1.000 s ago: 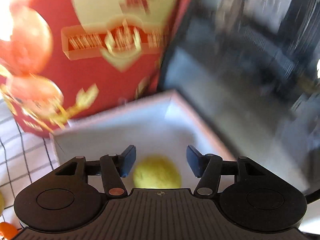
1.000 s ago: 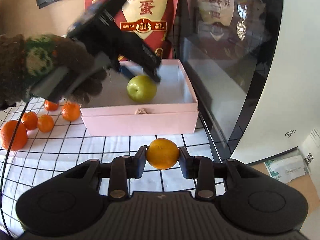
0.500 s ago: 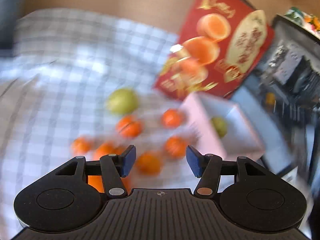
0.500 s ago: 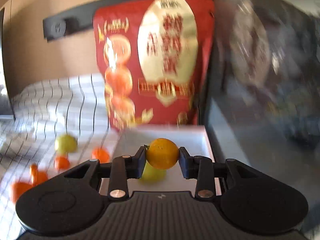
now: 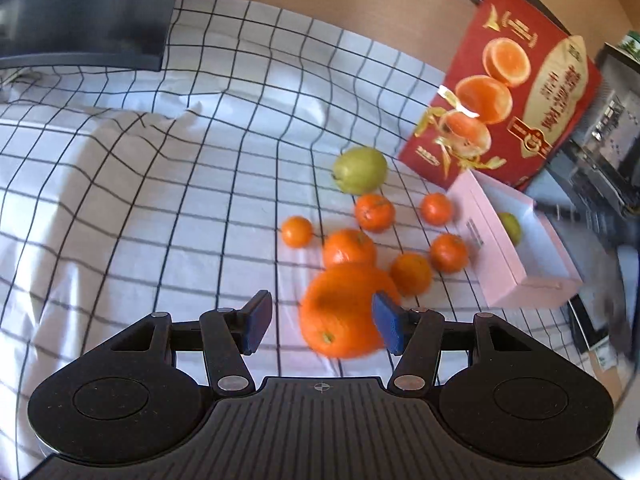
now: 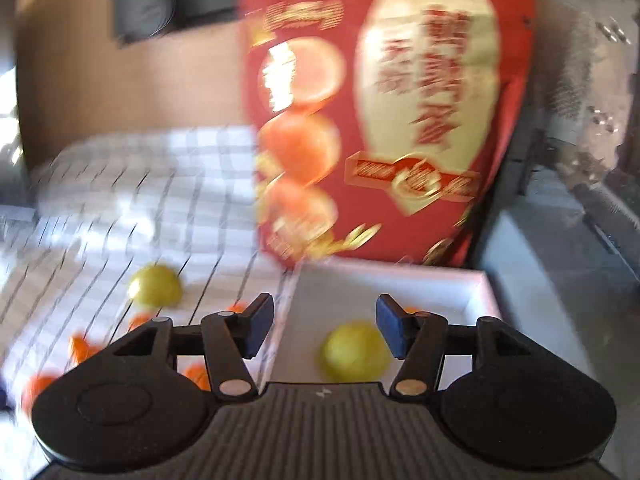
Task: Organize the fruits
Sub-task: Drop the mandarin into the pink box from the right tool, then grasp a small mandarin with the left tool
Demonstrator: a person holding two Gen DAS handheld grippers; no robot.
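Gone from the right gripper [image 6: 324,330] is the orange it clamped half a second ago; its jaws have just been opening and now stand apart with nothing between the pads. Below the gap, inside the pink box [image 6: 486,288], lies a blurred yellow-green fruit [image 6: 354,350], its lower edge cut off by the gripper body; a sliver of orange shows past the right finger, too smeared to identify. The left gripper [image 5: 322,326] has swung away from the box to the checked cloth [image 5: 120,200], jaws wide and holding nothing. A large orange [image 5: 340,316] lies just ahead, partly hidden behind the right pad; whether they touch is unclear. Beyond sit smaller oranges [image 5: 348,246], then a green fruit [image 5: 360,170], then the red bag [image 5: 508,92], its top cropped.
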